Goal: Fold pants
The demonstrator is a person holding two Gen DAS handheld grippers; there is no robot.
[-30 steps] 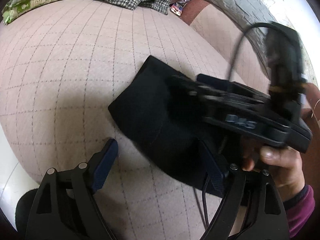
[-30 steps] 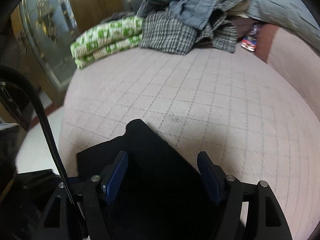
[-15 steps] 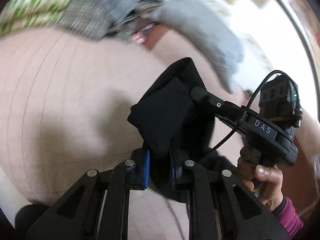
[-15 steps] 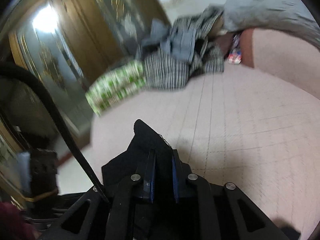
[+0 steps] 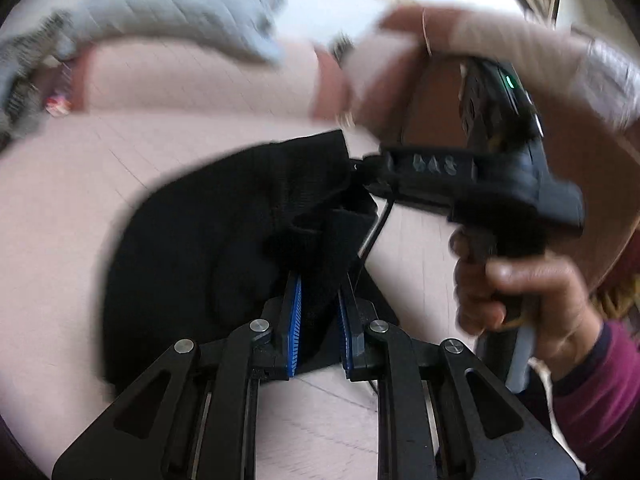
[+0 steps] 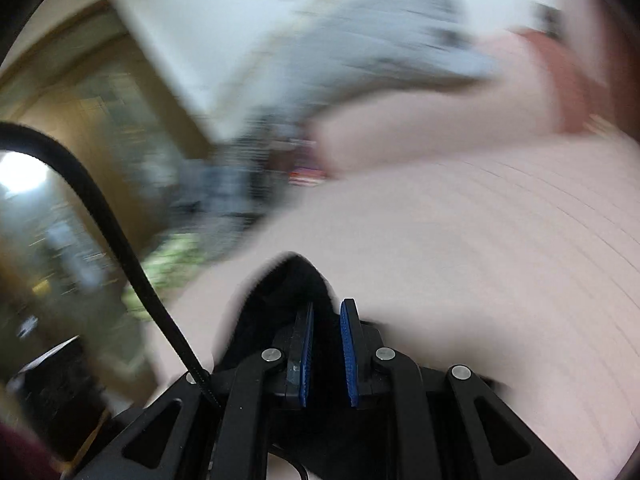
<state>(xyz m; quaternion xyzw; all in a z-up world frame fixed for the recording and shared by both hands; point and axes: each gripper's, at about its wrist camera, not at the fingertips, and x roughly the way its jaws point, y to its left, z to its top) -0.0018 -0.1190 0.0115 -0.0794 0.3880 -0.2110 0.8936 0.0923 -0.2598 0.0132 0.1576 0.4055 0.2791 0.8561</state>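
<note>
While both views are blurring, the left gripper (image 5: 318, 320) and the right gripper (image 6: 326, 344) are each clamping the black pants (image 5: 224, 240), which are hanging above the pink bed cover (image 5: 60, 200).

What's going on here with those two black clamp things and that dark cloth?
A person is folding black pants on a pinkish checked bed cover, using a handheld gripper in each hand. The left gripper and the right gripper are each clamped on an edge of the fabric, lifting it. The pictures are blurred, so both are plainly on the move.
</note>
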